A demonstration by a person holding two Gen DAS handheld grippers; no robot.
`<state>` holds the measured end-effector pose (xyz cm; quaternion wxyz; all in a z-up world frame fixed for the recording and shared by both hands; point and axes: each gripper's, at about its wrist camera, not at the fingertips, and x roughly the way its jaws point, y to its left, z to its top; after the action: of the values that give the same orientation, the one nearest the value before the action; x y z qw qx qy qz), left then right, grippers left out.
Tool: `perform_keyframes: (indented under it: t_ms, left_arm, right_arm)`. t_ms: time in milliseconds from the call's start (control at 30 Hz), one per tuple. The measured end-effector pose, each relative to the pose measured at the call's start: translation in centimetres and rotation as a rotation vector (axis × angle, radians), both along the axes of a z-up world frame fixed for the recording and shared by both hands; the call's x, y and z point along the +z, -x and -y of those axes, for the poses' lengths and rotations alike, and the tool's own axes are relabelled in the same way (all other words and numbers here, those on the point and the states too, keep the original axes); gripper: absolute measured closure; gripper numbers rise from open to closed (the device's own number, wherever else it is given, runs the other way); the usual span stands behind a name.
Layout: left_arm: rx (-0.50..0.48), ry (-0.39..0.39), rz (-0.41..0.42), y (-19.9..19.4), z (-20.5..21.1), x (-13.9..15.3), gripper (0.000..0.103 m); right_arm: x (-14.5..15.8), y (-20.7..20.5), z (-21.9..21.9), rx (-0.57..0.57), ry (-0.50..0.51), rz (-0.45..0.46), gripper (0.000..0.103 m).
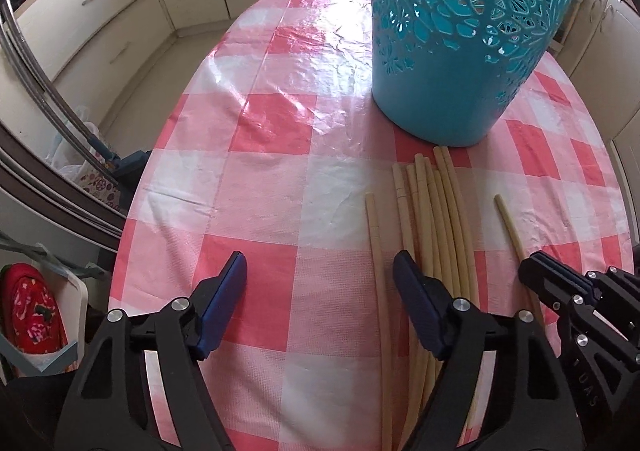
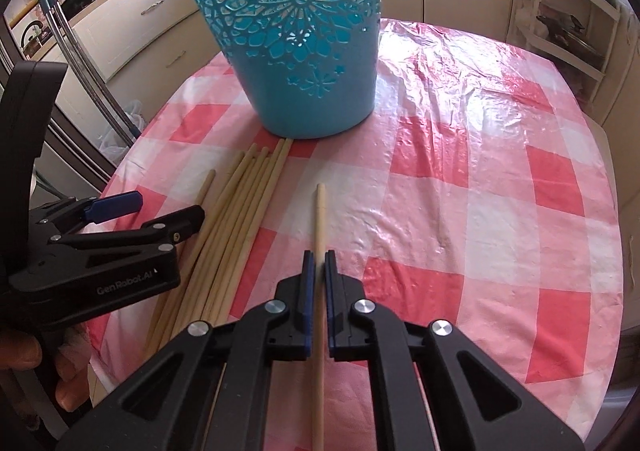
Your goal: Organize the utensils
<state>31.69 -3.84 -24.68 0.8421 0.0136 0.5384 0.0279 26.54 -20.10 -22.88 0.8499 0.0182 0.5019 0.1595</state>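
Observation:
A tall blue cut-out basket (image 1: 452, 51) (image 2: 296, 39) stands on the table. Several pale wooden chopsticks (image 1: 436, 219) (image 2: 236, 203) lie in a bundle in front of it. My left gripper (image 1: 320, 275) is open and empty, low over the cloth; its right finger sits over the bundle's left side. It also shows in the right wrist view (image 2: 168, 211). One lone chopstick (image 2: 320, 235) (image 1: 510, 223) lies apart, to the right of the bundle. My right gripper (image 2: 319, 263) (image 1: 560, 283) is shut on this chopstick, pads pressing both sides.
The table wears a pink and white checked plastic cloth (image 1: 280, 179) (image 2: 480, 191). Cream kitchen cabinets (image 1: 104, 3) surround it. Metal poles (image 2: 80, 63) lean at the left. A white shelf rack (image 2: 568, 31) stands at the far right.

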Motion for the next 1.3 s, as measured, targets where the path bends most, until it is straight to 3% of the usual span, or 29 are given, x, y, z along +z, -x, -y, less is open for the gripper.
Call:
perform_keyframes:
  t_ms: [33,133,167,233,267,400,533,733,933,1133,1300]
  left_arm:
    - [-0.006,-0.001,0.004,0.0,0.1,0.1,0.037]
    - [-0.036,0.019,0.021,-0.1,0.4,0.3,0.058]
    - [-0.055,0.024,0.029,-0.2,0.7,0.4,0.074]
    - [-0.092,0.036,0.022,-0.4,1.2,0.5,0.094]
    - [-0.118,0.056,0.011,-0.5,1.3,0.6,0.098]
    - [-0.145,0.123,-0.021,-1.0,0.4,1.3,0.099]
    - [-0.152,0.199,0.047,-0.1,-1.6,6.0,0.099]
    - [-0.194,0.346,0.281,0.5,-3.0,17.9,0.099]
    - [-0.209,0.391,0.498,-2.1,-0.9,25.3,0.099]
    - [-0.105,0.365,0.685,-7.3,1.4,26.9,0.099]
    - [-0.020,0.309,0.768,-11.0,2.5,24.7,0.099]
  right_arm:
    - [0.0,-0.1,0.0,0.000,-0.002,0.000,0.097]
    - [-0.1,-0.2,0.3,-0.003,-0.021,0.001,0.097]
    - [-0.2,-0.2,0.3,-0.005,-0.025,0.002,0.097]
    - [-0.2,-0.2,0.4,-0.009,-0.035,0.005,0.097]
    - [-0.2,-0.2,0.5,-0.012,-0.041,0.007,0.097]
    - [-0.1,-0.4,0.6,-0.019,-0.053,0.013,0.097]
    - [-0.1,-0.4,0.6,-0.023,-0.058,0.012,0.097]
    - [-0.2,-0.5,0.4,-0.025,-0.055,0.010,0.096]
    - [-0.2,-0.5,0.3,-0.025,-0.053,0.011,0.096]
    - [-0.2,-0.3,-0.1,-0.014,-0.043,0.024,0.090]
    - [-0.2,0.0,-0.6,0.005,-0.023,0.046,0.085]
